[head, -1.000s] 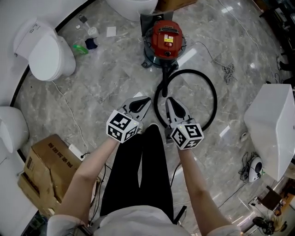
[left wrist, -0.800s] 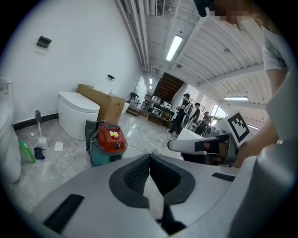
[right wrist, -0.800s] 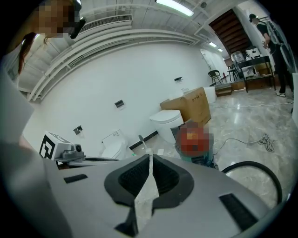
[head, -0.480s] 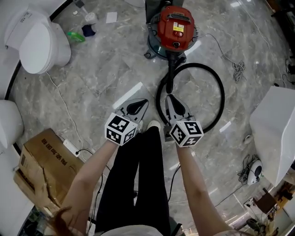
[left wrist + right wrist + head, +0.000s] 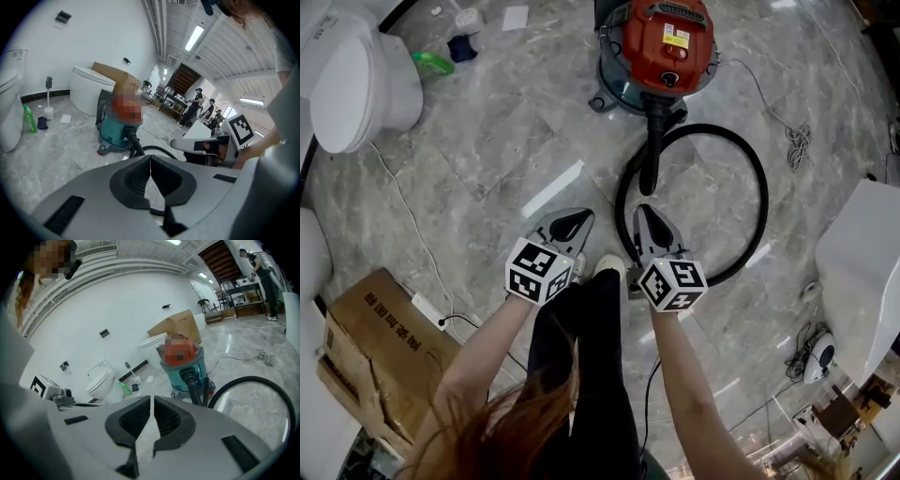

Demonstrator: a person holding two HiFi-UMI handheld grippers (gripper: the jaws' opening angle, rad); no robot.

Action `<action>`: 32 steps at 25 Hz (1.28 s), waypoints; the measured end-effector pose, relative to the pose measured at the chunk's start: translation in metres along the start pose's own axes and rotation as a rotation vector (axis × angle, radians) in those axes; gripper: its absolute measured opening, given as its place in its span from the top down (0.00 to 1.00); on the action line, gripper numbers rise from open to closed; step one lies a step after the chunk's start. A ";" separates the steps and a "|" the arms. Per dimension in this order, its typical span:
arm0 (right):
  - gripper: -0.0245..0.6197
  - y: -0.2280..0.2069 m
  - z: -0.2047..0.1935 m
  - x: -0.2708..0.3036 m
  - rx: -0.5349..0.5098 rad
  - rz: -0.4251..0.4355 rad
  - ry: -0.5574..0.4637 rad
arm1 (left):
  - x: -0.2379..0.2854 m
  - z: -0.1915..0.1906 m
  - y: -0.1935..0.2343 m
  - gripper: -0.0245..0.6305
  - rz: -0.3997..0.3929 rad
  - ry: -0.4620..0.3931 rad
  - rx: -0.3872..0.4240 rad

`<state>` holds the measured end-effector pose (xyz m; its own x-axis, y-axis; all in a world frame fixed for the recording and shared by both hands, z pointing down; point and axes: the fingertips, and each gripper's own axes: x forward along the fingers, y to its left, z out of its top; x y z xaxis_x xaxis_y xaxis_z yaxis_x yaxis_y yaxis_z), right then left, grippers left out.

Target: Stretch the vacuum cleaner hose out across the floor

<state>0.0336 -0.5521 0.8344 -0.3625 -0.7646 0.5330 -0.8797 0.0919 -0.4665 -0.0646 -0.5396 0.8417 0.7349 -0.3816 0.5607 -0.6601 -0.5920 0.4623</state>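
Loosely curled black hose (image 5: 713,127), 1 wide loop

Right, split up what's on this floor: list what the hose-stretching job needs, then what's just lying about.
For the job:
vacuum cleaner
coiled black hose
left gripper, shut, empty
right gripper, shut, empty

Lying about:
toilet
cardboard box
green bottle
tangled cord

The right gripper (image 5: 153,401) had its jaws closed on nothing, the vacuum cleaner (image 5: 177,375) ahead, its black hose (image 5: 255,378) looping to their right.
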 end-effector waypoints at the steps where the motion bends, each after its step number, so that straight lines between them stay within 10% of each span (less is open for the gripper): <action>1: 0.93 -0.006 -0.009 0.006 -0.006 -0.010 0.003 | 0.006 -0.008 0.004 0.95 -0.003 0.007 0.001; 32: 0.83 -0.160 -0.229 0.182 -0.093 -0.237 0.164 | 0.168 -0.200 0.138 0.95 -0.009 0.075 -0.075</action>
<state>0.0376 -0.5595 1.1679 -0.1822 -0.6590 0.7298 -0.9673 -0.0131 -0.2533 -0.0639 -0.5438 1.1367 0.7288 -0.3204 0.6052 -0.6655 -0.5395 0.5158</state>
